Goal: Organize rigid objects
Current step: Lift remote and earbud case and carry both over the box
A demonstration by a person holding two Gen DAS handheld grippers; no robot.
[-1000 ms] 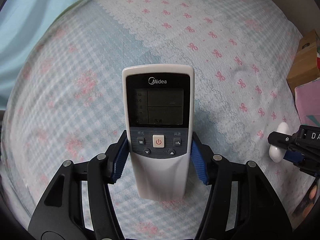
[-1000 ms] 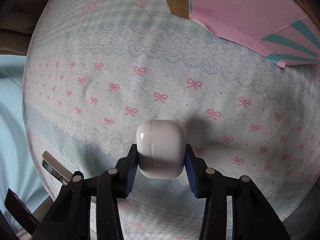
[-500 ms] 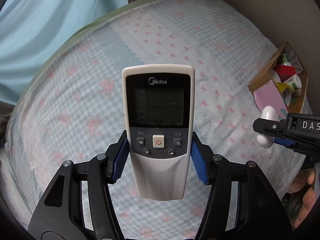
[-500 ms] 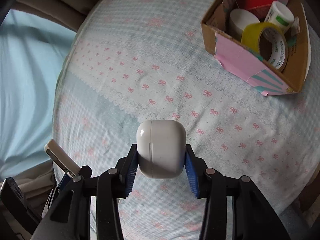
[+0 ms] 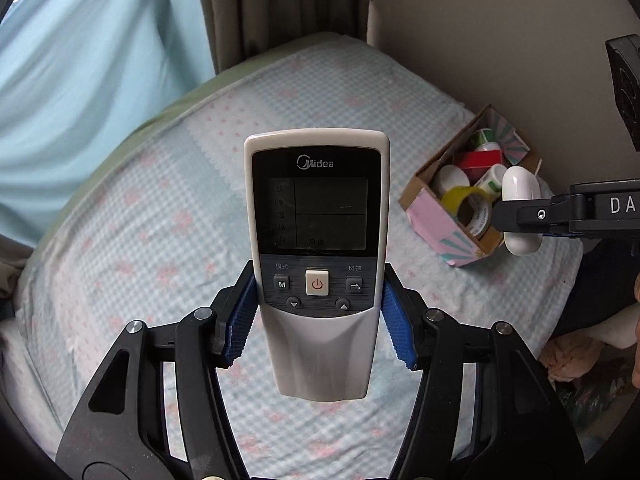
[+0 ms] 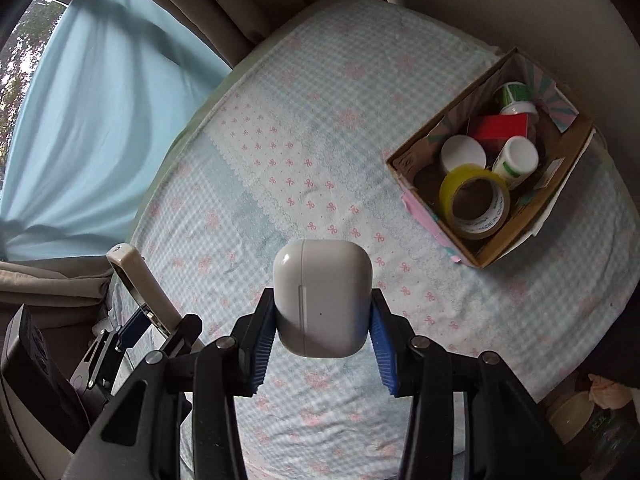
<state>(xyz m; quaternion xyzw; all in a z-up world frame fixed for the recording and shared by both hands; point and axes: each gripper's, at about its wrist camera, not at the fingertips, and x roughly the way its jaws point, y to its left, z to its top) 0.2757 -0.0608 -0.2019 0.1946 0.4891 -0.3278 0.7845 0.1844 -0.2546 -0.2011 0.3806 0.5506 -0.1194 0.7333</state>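
Note:
My left gripper point(image 5: 318, 316) is shut on a white Midea remote control point(image 5: 318, 240), held upright high above the bed. My right gripper point(image 6: 322, 332) is shut on a white earbud case point(image 6: 322, 300), also held high over the bed. The earbud case shows in the left wrist view point(image 5: 520, 200) at the right, beside the cardboard box point(image 5: 424, 208). The remote shows edge-on in the right wrist view point(image 6: 140, 284) at the lower left. The box point(image 6: 416, 208) sits at the bed's right side and holds a yellow tape roll point(image 6: 474, 204), white bottles and a red item.
The bed point(image 6: 304, 128) has a blue-checked cover with pink bows. A light blue curtain point(image 6: 88, 112) hangs at the left with beige drapes point(image 5: 280, 8) behind. A wall point(image 5: 500, 40) runs along the bed's far right side. Clutter lies on the floor at lower right.
Both grippers have risen well above the bed with their objects still held. The view has widened, so the box, curtains and wall now show.

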